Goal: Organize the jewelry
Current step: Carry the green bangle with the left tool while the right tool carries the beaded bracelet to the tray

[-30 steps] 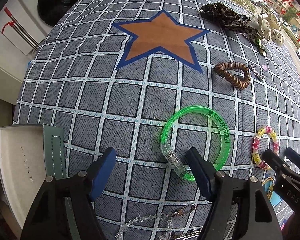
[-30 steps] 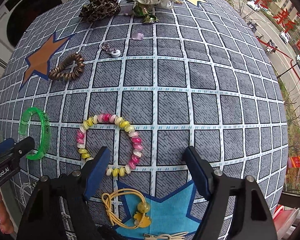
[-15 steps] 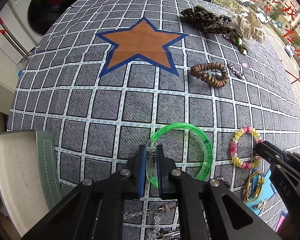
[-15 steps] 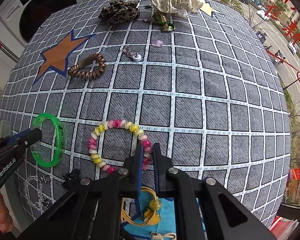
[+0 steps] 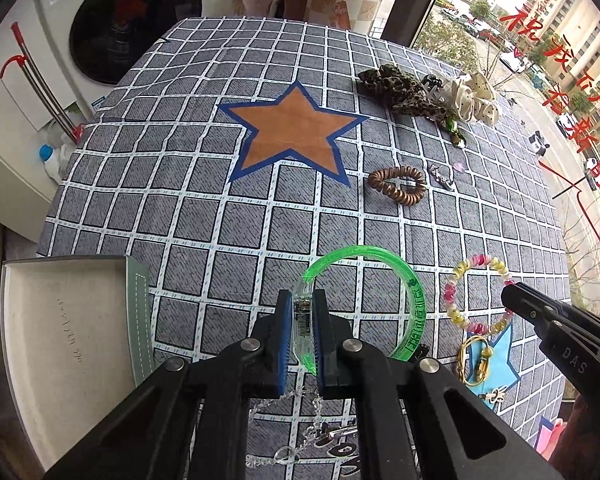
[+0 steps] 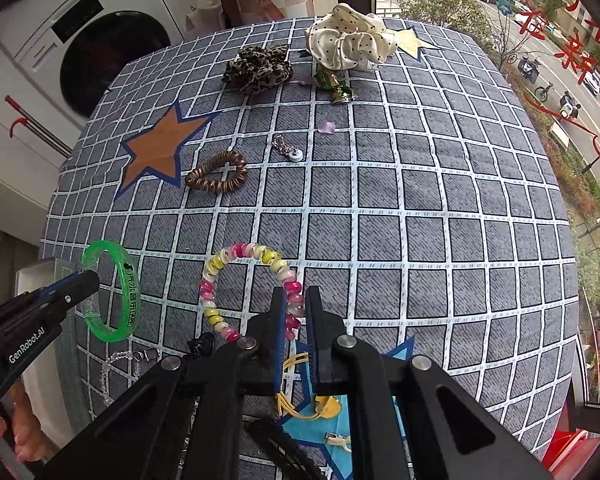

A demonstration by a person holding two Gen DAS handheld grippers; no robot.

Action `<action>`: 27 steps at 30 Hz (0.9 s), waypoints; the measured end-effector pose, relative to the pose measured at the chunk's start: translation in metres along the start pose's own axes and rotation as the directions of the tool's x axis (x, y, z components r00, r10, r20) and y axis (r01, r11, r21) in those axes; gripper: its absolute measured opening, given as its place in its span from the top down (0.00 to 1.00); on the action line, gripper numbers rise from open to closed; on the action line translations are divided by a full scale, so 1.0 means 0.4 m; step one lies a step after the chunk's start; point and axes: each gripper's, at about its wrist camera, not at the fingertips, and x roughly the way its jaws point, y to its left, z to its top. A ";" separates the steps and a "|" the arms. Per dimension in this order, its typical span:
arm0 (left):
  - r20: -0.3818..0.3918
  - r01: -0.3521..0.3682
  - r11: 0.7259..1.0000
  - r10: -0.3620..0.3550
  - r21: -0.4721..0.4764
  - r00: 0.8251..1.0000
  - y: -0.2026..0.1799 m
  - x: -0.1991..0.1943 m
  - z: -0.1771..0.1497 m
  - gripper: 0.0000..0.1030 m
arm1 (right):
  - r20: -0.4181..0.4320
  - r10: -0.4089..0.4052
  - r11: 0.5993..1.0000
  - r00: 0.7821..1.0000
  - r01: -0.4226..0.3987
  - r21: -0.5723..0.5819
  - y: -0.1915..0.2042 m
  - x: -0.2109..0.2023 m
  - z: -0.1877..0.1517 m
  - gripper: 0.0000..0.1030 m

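Jewelry lies scattered on a grey checked cloth (image 5: 204,216) with star patches. Left gripper (image 5: 303,320) has its blue pads pinched on the clear clasp part of a green bangle (image 5: 414,300), the ring tilted up off the cloth in front of the fingers; in the right view the same bangle (image 6: 116,292) hangs from that gripper's tip (image 6: 85,282) at the left edge. Right gripper (image 6: 294,320) is pressed onto a pink-and-yellow bead bracelet (image 6: 236,254), gripping it at the near right of its loop, the rest of the loop standing out beyond the fingers. Below the right gripper a yellow cord loop (image 6: 300,408) rests on a light-blue star (image 6: 396,354). Further off on the cloth sit a brown coil hair tie (image 6: 216,178) beside an orange star (image 6: 156,152), a small silver charm (image 6: 288,150), a tiny lilac piece (image 6: 326,127), a leopard scrunchie (image 6: 260,66), a green wrapper-like item (image 6: 334,82) and a cream dotted scrunchie (image 6: 348,38). An open pale box (image 5: 64,344) sits at the cloth's near left edge, just left of the left gripper. A clear bead chain (image 5: 296,420) lies under the left gripper. A washing machine (image 5: 132,20) stands beyond the table's left side.
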 end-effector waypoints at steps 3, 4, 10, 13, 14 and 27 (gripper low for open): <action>0.024 0.003 0.999 -0.002 -0.033 1.000 0.044 -0.045 -0.021 0.84 | 0.008 0.032 0.999 0.999 -0.032 -0.021 0.037 -0.027 0.003 0.90; 0.030 0.001 0.999 0.000 -0.047 1.000 0.060 -0.058 -0.027 0.84 | 0.009 0.046 0.998 0.999 -0.046 -0.033 0.053 -0.034 0.004 0.90; 0.063 -0.057 0.990 0.065 -0.127 0.996 0.184 -0.129 -0.075 0.84 | -0.003 0.142 0.984 0.990 -0.141 -0.106 0.192 -0.056 0.001 0.90; 0.064 -0.093 0.980 0.106 -0.178 0.992 0.265 -0.151 -0.099 0.84 | -0.021 0.187 0.970 0.982 -0.188 -0.152 0.282 -0.054 -0.004 0.90; 0.062 -0.109 0.975 0.123 -0.195 0.990 0.294 -0.156 -0.109 0.84 | -0.028 0.202 0.965 0.979 -0.204 -0.166 0.311 -0.052 -0.007 0.90; -0.037 -0.251 0.906 0.255 -0.342 0.966 0.575 -0.087 -0.179 0.84 | -0.142 0.269 0.896 0.952 -0.302 -0.325 0.659 0.058 -0.047 0.90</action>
